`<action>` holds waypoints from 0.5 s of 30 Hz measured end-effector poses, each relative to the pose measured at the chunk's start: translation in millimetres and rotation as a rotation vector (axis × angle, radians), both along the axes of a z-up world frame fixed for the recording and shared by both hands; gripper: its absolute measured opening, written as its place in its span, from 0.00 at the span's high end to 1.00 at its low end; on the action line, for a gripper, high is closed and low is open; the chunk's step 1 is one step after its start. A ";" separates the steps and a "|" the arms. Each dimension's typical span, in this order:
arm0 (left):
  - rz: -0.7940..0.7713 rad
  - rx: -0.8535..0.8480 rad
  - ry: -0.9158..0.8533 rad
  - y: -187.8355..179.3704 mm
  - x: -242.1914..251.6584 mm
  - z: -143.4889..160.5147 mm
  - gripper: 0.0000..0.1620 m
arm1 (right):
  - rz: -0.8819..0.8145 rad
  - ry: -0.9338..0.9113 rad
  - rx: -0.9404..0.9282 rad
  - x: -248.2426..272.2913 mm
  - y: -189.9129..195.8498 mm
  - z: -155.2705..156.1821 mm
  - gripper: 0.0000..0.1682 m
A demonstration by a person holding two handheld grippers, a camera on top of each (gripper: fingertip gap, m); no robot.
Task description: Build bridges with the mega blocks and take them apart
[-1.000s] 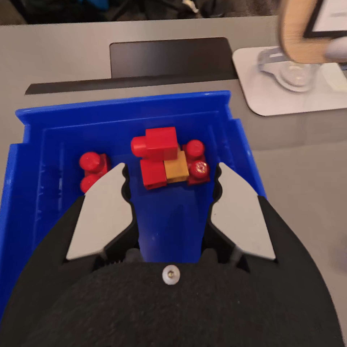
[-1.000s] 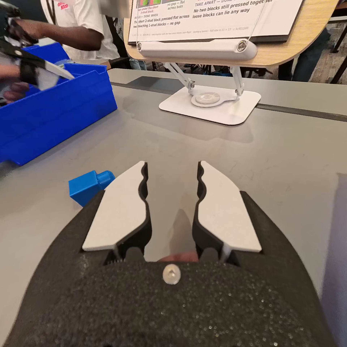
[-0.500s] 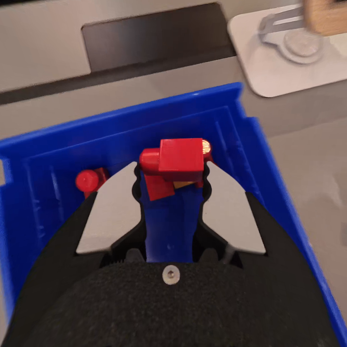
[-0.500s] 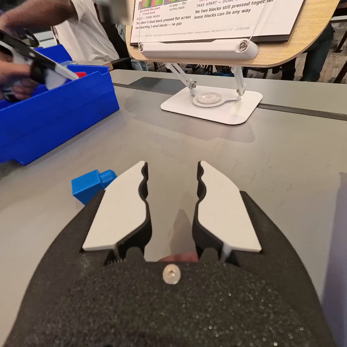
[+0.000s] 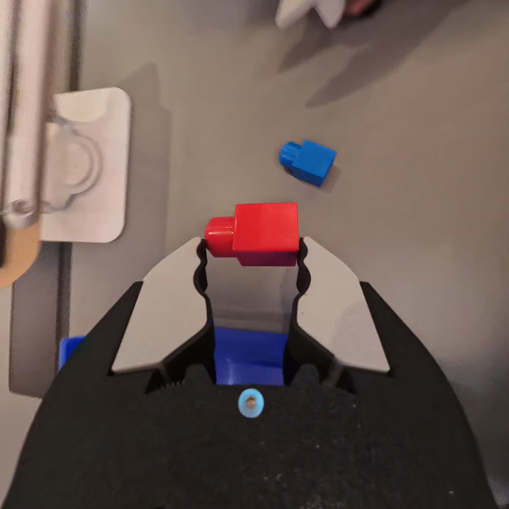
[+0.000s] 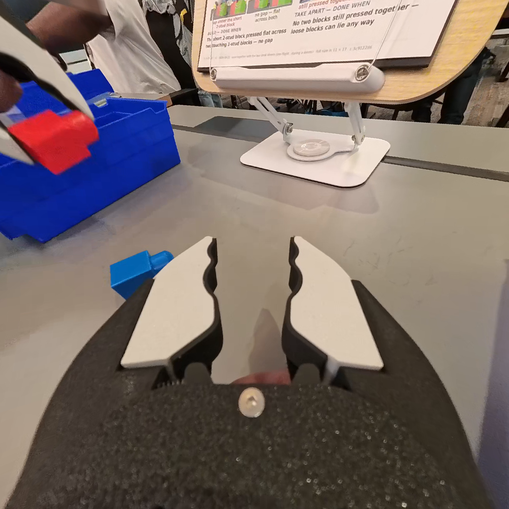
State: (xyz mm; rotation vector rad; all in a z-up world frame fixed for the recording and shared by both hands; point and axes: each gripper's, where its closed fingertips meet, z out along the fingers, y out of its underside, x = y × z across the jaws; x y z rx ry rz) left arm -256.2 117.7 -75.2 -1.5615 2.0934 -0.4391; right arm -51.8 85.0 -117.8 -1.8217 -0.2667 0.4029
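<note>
My left gripper (image 5: 251,242) is shut on a red one-stud block (image 5: 261,234), held by its ends above the grey table with the stud pointing left. In the right wrist view the same red block (image 6: 52,139) hangs in the left gripper in front of the blue bin (image 6: 91,176). A blue one-stud block (image 5: 308,163) lies on its side on the table beyond and to the right of the red one. In the right wrist view that blue block (image 6: 135,271) lies just left of my right gripper (image 6: 252,241), which is open and empty low over the table.
The bin's edge (image 5: 248,355) shows below my left gripper. A white stand base (image 6: 316,159) carrying a wooden board with an instruction sheet (image 6: 316,27) stands at the table's back. A person in a white shirt (image 6: 132,46) stands behind the bin. There is about 20 cm between the tips of the two grippers.
My left gripper closed on the red block inside the bin, lifted it out and swung it over the table toward the blue block. The right gripper stayed where it was.
</note>
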 end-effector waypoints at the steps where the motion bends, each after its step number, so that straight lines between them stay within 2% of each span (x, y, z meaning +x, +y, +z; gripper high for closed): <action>1: -0.038 -0.010 0.051 -4.7 4.7 -10.9 0.61 | 0.000 0.003 -0.002 0.2 0.0 -0.1 0.70; 5: -0.160 -0.039 0.209 -16.7 22.1 -50.3 0.61 | -0.001 0.013 -0.005 1.6 -0.5 -0.2 0.71; 8: -0.235 0.013 0.343 -17.6 28.7 -76.2 0.61 | -0.002 0.018 -0.008 2.1 -0.3 -0.6 0.71; 11: -0.315 0.063 0.429 -22.7 35.6 -90.6 0.61 | -0.001 0.025 -0.012 2.5 -0.1 -0.8 0.71; 15: -0.387 0.095 0.457 -31.4 45.4 -98.5 0.61 | 0.001 0.031 -0.015 2.8 -0.1 -1.0 0.71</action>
